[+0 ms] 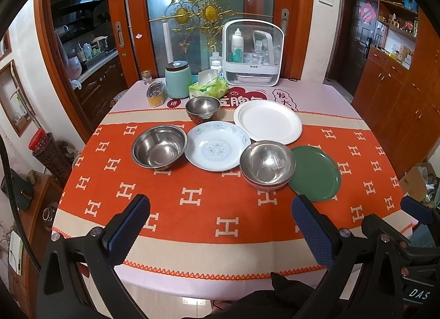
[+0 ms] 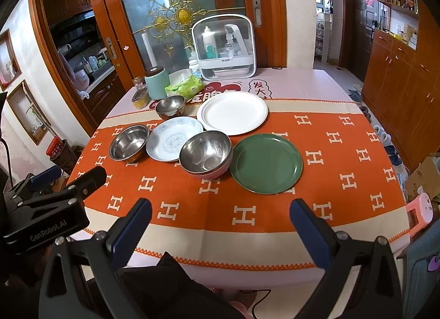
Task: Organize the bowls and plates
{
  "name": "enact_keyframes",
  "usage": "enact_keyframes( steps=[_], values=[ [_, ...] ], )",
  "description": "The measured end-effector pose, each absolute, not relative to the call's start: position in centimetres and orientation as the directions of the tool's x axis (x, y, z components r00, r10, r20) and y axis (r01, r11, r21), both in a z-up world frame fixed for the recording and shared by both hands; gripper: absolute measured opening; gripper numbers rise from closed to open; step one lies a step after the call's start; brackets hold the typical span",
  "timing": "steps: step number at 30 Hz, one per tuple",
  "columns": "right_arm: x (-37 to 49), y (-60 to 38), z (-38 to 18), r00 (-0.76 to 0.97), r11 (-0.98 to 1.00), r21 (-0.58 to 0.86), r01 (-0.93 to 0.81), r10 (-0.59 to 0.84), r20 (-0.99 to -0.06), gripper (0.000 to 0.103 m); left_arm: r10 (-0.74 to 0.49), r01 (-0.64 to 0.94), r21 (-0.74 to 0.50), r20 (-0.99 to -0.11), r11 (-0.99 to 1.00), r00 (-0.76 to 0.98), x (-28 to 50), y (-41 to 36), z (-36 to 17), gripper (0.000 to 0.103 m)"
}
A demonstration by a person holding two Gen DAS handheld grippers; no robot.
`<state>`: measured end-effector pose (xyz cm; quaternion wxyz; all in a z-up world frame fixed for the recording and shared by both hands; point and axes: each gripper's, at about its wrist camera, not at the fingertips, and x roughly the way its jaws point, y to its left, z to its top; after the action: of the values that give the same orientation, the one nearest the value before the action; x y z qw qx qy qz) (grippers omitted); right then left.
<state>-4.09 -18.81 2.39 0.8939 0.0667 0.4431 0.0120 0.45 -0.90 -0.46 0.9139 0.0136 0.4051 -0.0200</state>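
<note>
Both grippers, left gripper [image 1: 220, 225] and right gripper [image 2: 220, 225], are hovering open-jawed and empty at the table's [image 2: 343, 225] near edge, the green plate [image 2: 266, 163] lying nearest the right one.

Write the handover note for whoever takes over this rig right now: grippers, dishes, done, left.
Left gripper and right gripper: both open, empty, over the near table edge.
On the orange cloth: three steel bowls, left, back and front; patterned plate, white plate, green plate. The front bowl appears to sit in a pink-sided one.
Done: apparently nothing else stacked.
Left: nest the bowls, stack the plates.
</note>
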Motion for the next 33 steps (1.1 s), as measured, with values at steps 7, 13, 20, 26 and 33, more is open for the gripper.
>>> enact_keyframes(
  steps=[7, 13, 20, 26, 33],
  values=[
    [-4.2, -18.7, 2.3, 0.605, 0.991, 0.13, 0.041, 0.079, -0.792, 0.101, -0.031, 0.055, 0.008, -0.738, 0.998, 0.674, 0.3, -1.4, -0.7, 0.102],
    [-4.3, -18.5, 2.3, 0.605, 0.99, 0.132, 0.044, 0.079, -0.792, 0.101, -0.048, 0.072, 0.001, -0.741, 0.997, 0.67, 0.4, -0.5, -0.5, 0.102],
    [-5.0, -18.4, 1.4, 0.604, 0.99, 0.136, 0.048, 0.08, -0.793, 0.101, -0.052, 0.073, -0.004, -0.741, 0.997, 0.67, 0.4, -0.3, -0.4, 0.102],
    [-4.7, -18.1, 1.5, 0.605, 0.99, 0.133, 0.053, 0.074, -0.793, 0.101, -0.081, 0.093, -0.025, -0.739, 0.995, 0.668, 0.7, 0.5, -0.5, 0.102],
    [-4.2, -17.1, 1.9, 0.607, 0.988, 0.131, 0.083, 0.054, -0.793, 0.101, -0.123, 0.128, -0.05, -0.736, 0.991, 0.665, 1.6, 2.0, -0.6, 0.102]
  ],
)
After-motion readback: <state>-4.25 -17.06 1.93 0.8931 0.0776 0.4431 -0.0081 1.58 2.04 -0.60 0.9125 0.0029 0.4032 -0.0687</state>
